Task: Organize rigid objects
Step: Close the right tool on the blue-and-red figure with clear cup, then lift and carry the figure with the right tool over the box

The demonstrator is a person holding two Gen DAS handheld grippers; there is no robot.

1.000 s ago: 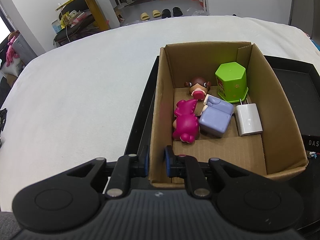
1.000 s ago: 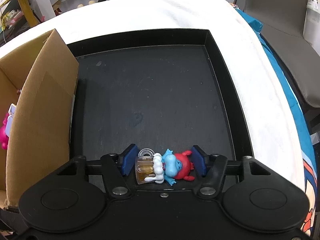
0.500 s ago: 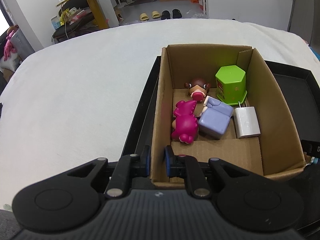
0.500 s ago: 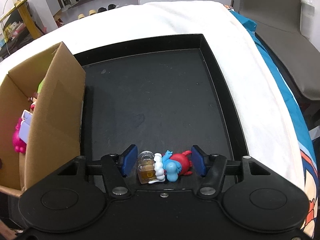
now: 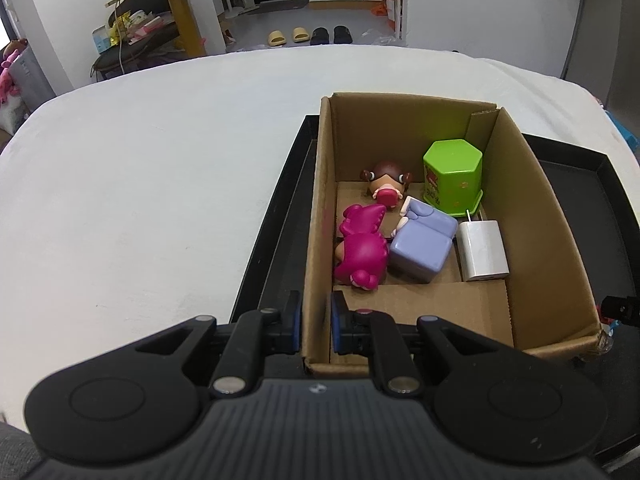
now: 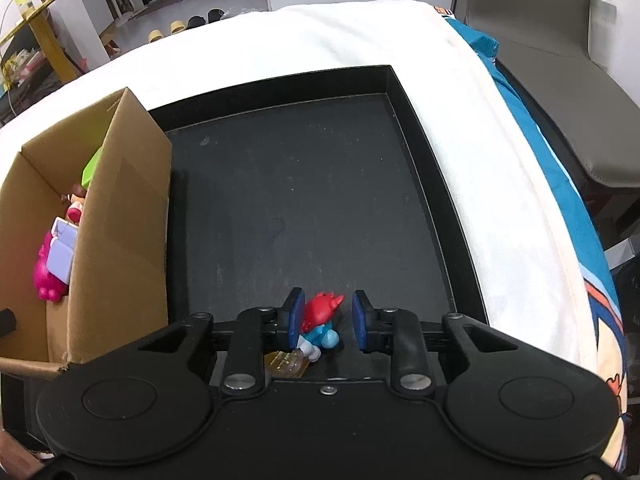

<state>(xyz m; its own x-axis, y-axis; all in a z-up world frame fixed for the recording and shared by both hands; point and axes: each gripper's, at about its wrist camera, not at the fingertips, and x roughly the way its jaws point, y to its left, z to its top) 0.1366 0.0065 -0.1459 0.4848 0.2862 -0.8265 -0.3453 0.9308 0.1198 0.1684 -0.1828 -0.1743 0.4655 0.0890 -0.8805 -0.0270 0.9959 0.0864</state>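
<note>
The right tongs [image 6: 325,320] are closing around the toy figure [image 6: 318,326] on the black tray [image 6: 420,184], its long axis along the fingers. The left tongs [image 5: 316,322] pinch the box wall [image 5: 314,264].

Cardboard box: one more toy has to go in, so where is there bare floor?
The near strip of the cardboard box, before the pink dinosaur and white charger, is bare. The far half is crowded around the green container.

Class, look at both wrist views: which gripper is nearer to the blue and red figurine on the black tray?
Right. The right gripper straddles the figurine, jaws closing around it; the left gripper clamps the cardboard box wall.
</note>
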